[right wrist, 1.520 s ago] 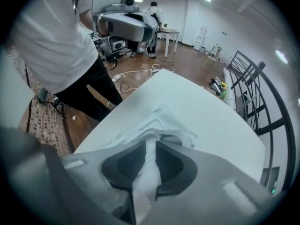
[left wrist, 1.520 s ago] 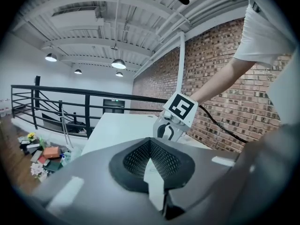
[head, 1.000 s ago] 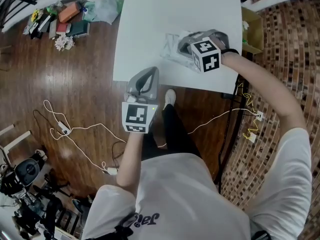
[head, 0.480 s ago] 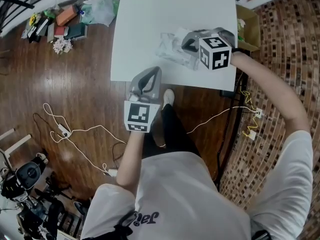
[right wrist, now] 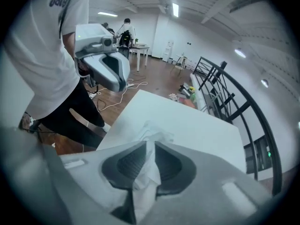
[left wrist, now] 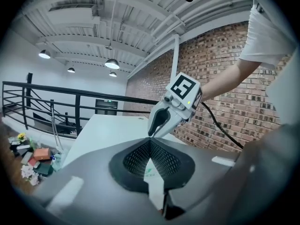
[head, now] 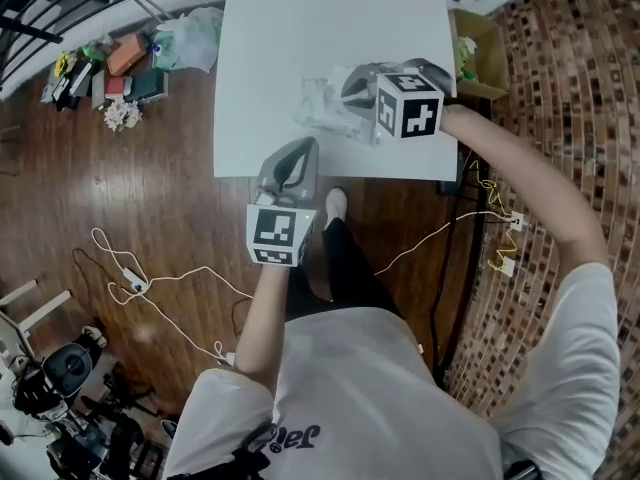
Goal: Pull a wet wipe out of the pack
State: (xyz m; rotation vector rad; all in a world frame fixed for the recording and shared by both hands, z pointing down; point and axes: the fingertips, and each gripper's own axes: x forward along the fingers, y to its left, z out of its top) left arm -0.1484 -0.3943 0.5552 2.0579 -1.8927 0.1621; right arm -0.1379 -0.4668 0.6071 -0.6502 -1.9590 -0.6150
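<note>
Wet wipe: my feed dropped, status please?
Left tongs shut, away from pack. Right tongs opening, wet wipe between them. Nothing in the way.

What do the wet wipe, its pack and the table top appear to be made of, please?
Wet wipe: soft white nonwoven cloth, probably; it folds limply, with creases.
Pack: thin clear plastic film, crinkled and glinting.
Table top: smooth matt white surface, likely laminate or painted board; cannot tell which.
</note>
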